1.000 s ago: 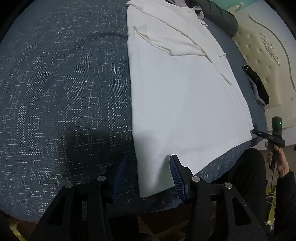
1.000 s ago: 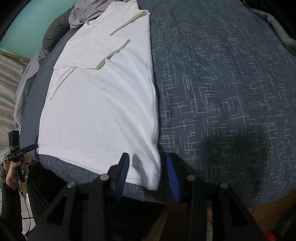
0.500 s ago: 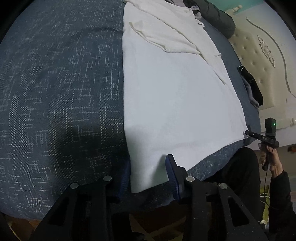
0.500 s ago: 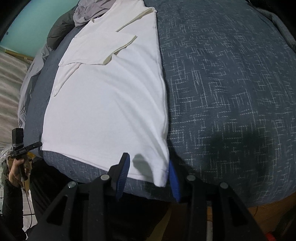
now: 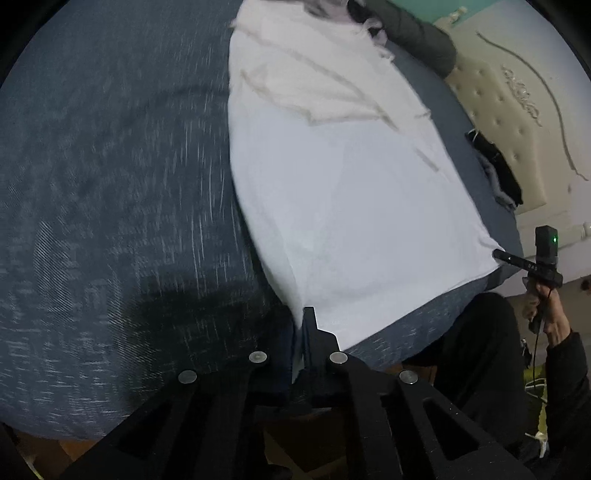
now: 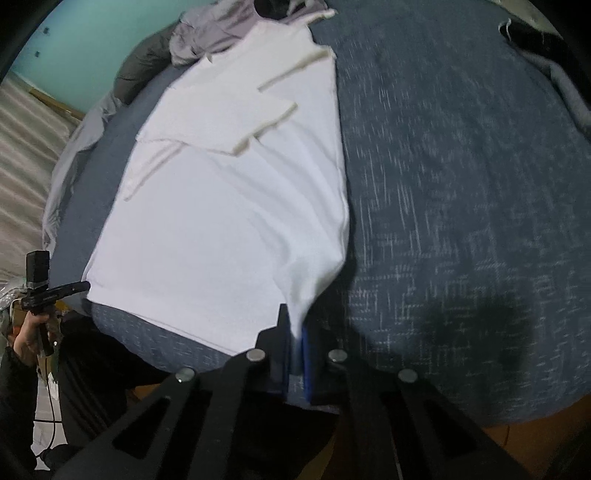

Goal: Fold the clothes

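The white T-shirt (image 5: pixel 354 206) lies flat on the bed (image 5: pixel 110 184), on its dark blue speckled cover, sleeves folded in over the chest, its hem at the near edge of the bed. The left tongs (image 5: pixel 301 332) are clamped on one hem corner and the right tongs (image 6: pixel 295 332) on the other, each corner pulled up into a small peak. Past the collar lie crumpled grey clothes (image 6: pixel 218 33); a padded cream headboard (image 5: pixel 509 122) stands beside the bed
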A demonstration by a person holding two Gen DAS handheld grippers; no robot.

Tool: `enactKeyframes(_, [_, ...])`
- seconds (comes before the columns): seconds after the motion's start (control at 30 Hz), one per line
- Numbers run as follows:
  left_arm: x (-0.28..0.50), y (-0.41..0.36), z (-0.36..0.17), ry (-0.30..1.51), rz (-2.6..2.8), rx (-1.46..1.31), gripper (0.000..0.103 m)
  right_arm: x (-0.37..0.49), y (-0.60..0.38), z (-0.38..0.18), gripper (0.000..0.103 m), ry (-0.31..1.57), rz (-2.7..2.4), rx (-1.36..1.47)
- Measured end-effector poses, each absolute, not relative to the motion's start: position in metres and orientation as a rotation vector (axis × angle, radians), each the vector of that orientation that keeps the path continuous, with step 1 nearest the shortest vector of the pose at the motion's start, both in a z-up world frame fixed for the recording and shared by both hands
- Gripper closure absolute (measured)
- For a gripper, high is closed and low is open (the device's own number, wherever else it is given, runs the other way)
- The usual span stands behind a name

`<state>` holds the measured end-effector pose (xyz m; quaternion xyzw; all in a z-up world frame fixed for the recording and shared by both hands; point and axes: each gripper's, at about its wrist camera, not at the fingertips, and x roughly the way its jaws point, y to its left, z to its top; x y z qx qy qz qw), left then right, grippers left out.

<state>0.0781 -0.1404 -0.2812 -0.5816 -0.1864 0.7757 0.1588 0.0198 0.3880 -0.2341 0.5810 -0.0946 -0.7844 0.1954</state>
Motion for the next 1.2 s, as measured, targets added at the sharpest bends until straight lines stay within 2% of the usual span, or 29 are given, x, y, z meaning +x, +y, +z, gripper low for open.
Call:
enactKeyframes(0.3, [0.098, -0.146, -0.223, -0.46, 2.273, -1.543, 0.1, 0.043, 0.386, -0.17, 0.099, -0.27, -2.225, 1.458])
enactKeyframes(0.63, [0.115, -0.152, -0.185, -0.434, 2.329, -1.442, 0.1, 0.06, 0.381, -0.145, 0.099, -0.254, -2.233, 1.343])
enactKeyframes(0.93, [0.159, -0.153, -0.152, -0.369, 2.334, -1.374, 0.1, 0.094, 0.382, -0.122, 0.099, -0.255, -2.208, 1.278])
enactKeyframes(1.2, [0.186, -0.151, -0.146, -0.374, 2.334, -1.313, 0.1, 0.126, 0.383, -0.114, 0.099, -0.228, -2.185, 1.273])
